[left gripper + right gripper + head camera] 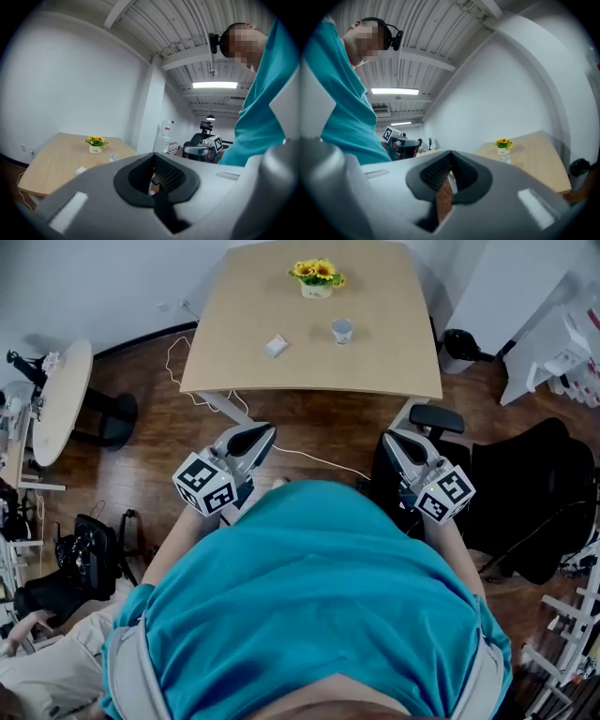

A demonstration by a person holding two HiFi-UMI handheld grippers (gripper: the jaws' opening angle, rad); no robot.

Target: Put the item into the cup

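A small white item (276,346) lies on the light wooden table (394,357), left of a small pale cup (342,330) that stands upright. Both grippers hang close to my body over the wooden floor, short of the table's near edge. My left gripper (255,435) points toward the table with its jaws shut and nothing in them. My right gripper (396,440) is also shut and empty. The left gripper view shows the cup (112,158) and the item (80,170) far off beyond the closed left gripper (153,157). The right gripper view shows the cup (505,159) past the closed right gripper (450,154).
A pot of yellow flowers (317,279) stands at the table's far edge. A black office chair (525,502) is at my right and a round side table (61,399) at my left. A white cable (309,457) trails on the floor. A seated person (37,662) is at lower left.
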